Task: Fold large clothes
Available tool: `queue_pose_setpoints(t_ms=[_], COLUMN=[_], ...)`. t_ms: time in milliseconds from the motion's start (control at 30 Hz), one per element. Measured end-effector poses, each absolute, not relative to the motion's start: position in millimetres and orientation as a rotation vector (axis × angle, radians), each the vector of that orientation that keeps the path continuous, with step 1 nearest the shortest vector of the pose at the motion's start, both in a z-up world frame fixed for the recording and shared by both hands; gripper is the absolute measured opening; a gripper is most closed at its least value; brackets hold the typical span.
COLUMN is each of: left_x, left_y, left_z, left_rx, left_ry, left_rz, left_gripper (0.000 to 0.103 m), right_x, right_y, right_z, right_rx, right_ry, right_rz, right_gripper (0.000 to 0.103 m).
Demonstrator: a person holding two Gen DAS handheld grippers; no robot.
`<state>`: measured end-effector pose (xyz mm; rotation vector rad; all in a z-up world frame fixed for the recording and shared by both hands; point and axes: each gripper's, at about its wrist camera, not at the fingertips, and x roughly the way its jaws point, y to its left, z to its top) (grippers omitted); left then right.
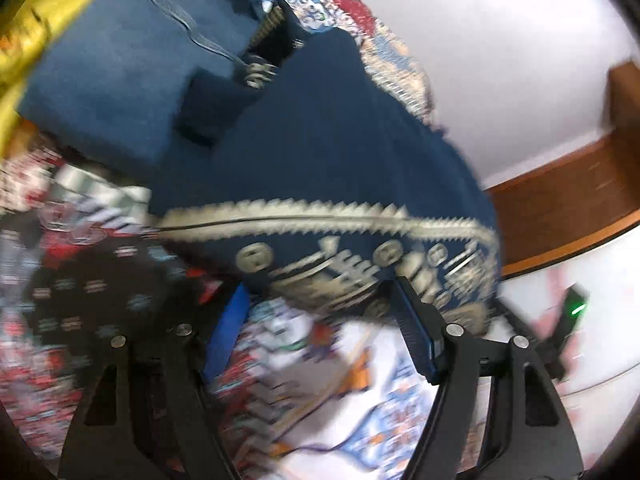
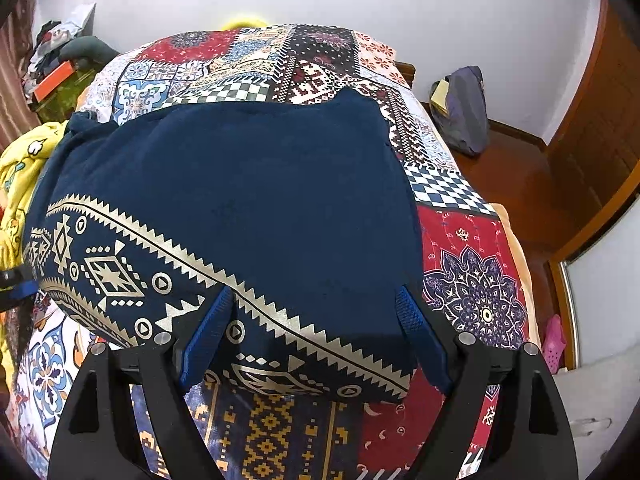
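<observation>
Now your right gripper (image 2: 316,336) stands spread over the folded navy garment (image 2: 240,208) on the patchwork bedspread (image 2: 472,280), pads clear. Your left gripper (image 1: 320,336) looks spread too, though blurred; no writing is readable.

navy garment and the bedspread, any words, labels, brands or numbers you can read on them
None. The navy garment carries only a gold pattern of zigzags, diamonds and circles, no letters. The patchwork bedspread shows only ornament. The left wrist view is too blurred to read anything.
</observation>
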<state>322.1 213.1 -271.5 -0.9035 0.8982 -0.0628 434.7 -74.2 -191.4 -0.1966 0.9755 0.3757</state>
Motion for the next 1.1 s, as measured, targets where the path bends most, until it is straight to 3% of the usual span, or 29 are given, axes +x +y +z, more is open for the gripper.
queue_pose_setpoints(t_ms=[167, 500, 600, 667, 767, 867, 1100], left_x=[335.8, 357.2, 352.5, 348.0, 338.4, 326.3, 289.1], left_y=[223.1, 216.1, 211.5, 204.0, 201.4, 204.1, 194.1], left_z=[-283.1, -277.8, -265.4, -251.9, -240.0, -223.6, -147.9], left_rx=[-1.040, -0.970, -0.886, -0.821, -0.770, -0.710, -0.441], left_ry=[0.796, 0.768, 0.797, 0.800, 0.782, 0.764, 0.624], left_rz=[-0.059, 0.104, 0.177, 0.236, 0.262, 0.256, 0.264], left_gripper=[0.071, 0.065, 0.052, 0.034, 0.024, 0.016, 0.014], right_x=[439.1, 440.6, 440.6, 440.6, 438.7, 431.9, 400.4], right_y=[-72.2, -75.3, -76.2, -77.3, -77.4, -75.7, -33.9], right_z=[-193.5, -195.8, -194.9, -194.0, -189.7, -179.8, -137.1], right_rx=[-0.199, -0.183, -0.178, -0.183, -0.185, -0.180, -0.197], right_ry=[0.988, 0.987, 0.992, 0.997, 1.007, 0.989, 0.899], right_rz=[0.385, 0.396, 0.397, 0.399, 0.390, 0.395, 0.536], right_gripper=[0.081, 0.084, 0.084, 0.084, 0.084, 0.084, 0.084])
